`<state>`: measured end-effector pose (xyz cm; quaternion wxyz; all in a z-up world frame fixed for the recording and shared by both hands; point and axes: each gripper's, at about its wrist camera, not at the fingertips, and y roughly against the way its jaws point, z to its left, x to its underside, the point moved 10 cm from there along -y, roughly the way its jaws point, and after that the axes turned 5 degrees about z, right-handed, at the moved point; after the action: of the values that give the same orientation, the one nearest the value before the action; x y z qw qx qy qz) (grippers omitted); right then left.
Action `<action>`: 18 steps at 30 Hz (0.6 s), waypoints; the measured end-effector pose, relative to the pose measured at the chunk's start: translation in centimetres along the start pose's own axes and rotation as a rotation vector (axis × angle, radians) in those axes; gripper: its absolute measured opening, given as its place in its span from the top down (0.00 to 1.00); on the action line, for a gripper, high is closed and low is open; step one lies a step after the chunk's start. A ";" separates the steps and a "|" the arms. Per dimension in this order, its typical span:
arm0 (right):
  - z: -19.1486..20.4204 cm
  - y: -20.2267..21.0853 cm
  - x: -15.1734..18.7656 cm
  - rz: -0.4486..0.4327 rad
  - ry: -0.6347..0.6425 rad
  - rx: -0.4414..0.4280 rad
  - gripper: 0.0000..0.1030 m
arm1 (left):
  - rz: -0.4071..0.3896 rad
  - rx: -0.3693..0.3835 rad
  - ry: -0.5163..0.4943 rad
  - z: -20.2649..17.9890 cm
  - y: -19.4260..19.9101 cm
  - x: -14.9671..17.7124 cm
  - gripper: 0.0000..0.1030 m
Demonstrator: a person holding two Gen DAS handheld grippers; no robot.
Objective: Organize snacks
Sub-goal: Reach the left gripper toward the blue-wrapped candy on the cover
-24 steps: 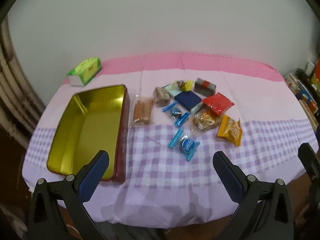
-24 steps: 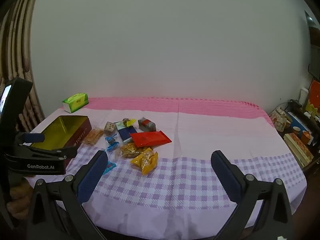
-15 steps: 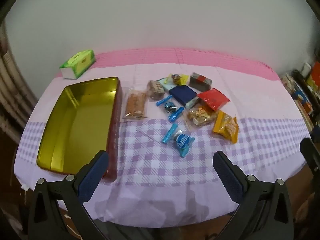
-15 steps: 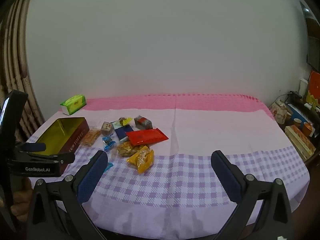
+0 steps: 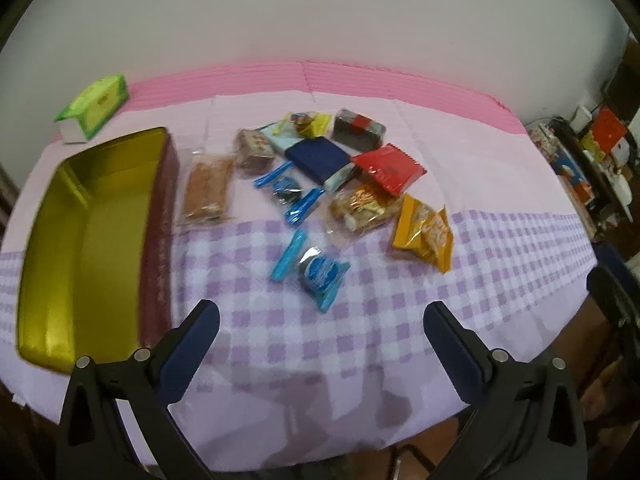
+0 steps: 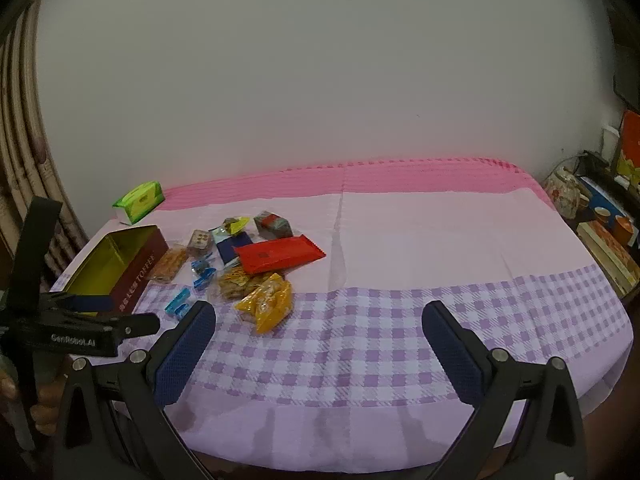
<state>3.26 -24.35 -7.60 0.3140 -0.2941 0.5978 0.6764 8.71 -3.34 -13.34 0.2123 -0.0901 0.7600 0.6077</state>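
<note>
An open gold-lined toffee tin (image 5: pixel 84 240) sits at the table's left; it also shows in the right wrist view (image 6: pixel 120 268). Several wrapped snacks lie beside it: a red pack (image 5: pixel 388 168), a yellow pack (image 5: pixel 424 232), a navy pack (image 5: pixel 318 156), blue candies (image 5: pixel 320 272), a long biscuit pack (image 5: pixel 206 190). My left gripper (image 5: pixel 320 320) is open and empty above the near table edge. My right gripper (image 6: pixel 318 320) is open and empty, right of the snacks; the red pack (image 6: pixel 276 256) and yellow pack (image 6: pixel 268 304) lie ahead of it.
A green tissue box (image 5: pixel 94 106) stands at the back left. A pink and purple checked cloth (image 6: pixel 400 340) covers the table. Cluttered shelves (image 6: pixel 600 224) stand at the right. A wall runs behind the table.
The left gripper has moved forward and lower toward the snacks, which look larger. The right gripper has shifted slightly; its view has turned a little left.
</note>
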 end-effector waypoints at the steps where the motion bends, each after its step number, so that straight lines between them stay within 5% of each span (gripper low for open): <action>1: -0.2 0.0 0.0 0.001 -0.005 0.004 0.00 | -0.001 0.003 0.009 0.1 -0.2 -0.3 0.02; 18: -0.9 -2.4 1.7 0.076 -0.017 0.004 0.00 | 0.091 -0.043 -0.090 0.8 -5.3 -1.9 0.23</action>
<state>4.06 -24.92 -10.50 0.2938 -0.2649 0.6072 0.6891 12.67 -4.12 -17.36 0.2165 -0.0323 0.7398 0.6362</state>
